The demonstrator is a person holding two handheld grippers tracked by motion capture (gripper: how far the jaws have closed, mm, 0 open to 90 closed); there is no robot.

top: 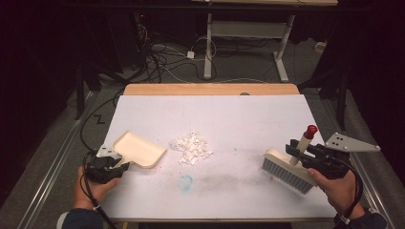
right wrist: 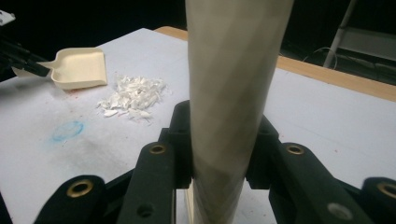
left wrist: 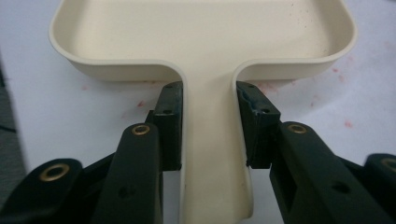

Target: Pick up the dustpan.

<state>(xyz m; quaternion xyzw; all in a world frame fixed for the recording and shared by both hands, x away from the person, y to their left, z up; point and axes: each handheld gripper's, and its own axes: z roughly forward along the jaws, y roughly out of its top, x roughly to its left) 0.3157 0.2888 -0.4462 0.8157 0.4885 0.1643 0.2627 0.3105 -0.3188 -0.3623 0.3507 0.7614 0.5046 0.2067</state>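
The left hand-held gripper [top: 116,165] is clamping the cream dustpan's [top: 138,149] handle; the right hand-held gripper [top: 297,151] is gripping the brush [top: 286,172] handle. For sweeping well, the dustpan lip should be pressing flat on the counter [top: 248,119] just beside the white scraps [top: 192,148].

Bright worktop, dark room around you.
From above, your white worktop [top: 215,119] is evenly lit while the floor behind fades to black. Up close, the dustpan [left wrist: 201,32] looks soft with mild glare, and the brush handle [right wrist: 233,70] blurs near the lens.
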